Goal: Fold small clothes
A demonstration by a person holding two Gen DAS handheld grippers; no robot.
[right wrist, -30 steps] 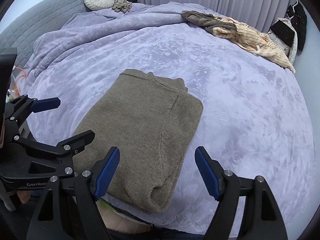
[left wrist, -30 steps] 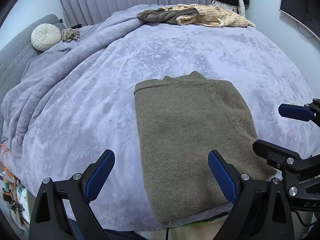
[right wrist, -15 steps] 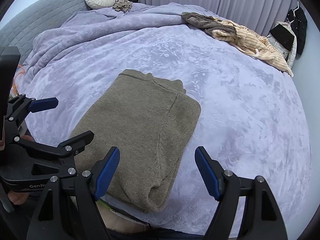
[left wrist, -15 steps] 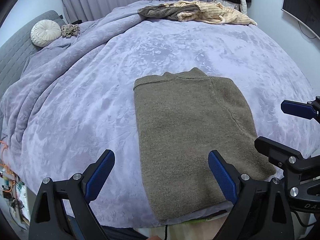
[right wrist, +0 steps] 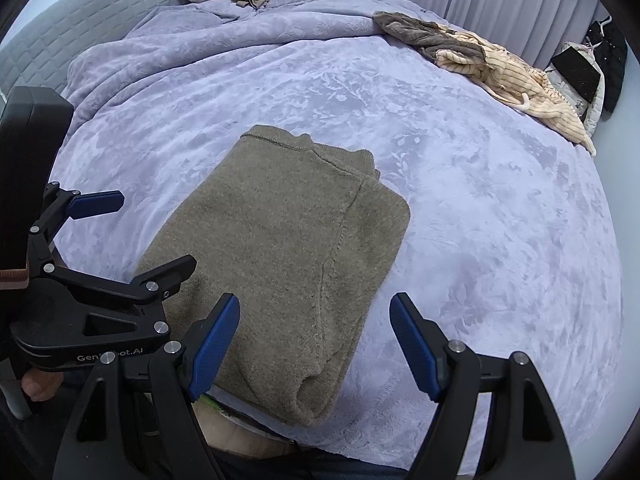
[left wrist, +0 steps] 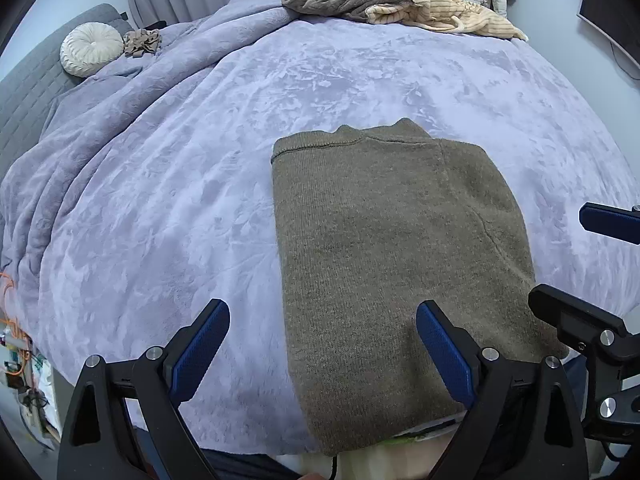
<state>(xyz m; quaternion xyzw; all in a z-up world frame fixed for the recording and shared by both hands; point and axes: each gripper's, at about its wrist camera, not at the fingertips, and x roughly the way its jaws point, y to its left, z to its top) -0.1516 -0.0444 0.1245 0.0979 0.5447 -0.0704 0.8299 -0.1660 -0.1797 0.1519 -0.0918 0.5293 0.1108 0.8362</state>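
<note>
Olive knit garment [left wrist: 392,248]: folded into a rectangle, laid flat on the lavender bedspread [left wrist: 180,184] at its near edge. Left gripper [left wrist: 322,344] and right gripper [right wrist: 316,340]: held above the garment's near end, jaws spread, nothing grasped

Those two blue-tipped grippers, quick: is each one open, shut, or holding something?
Left gripper: open, holding nothing, above the folded olive sweater.
Right gripper: open, holding nothing, above the same sweater.
</note>
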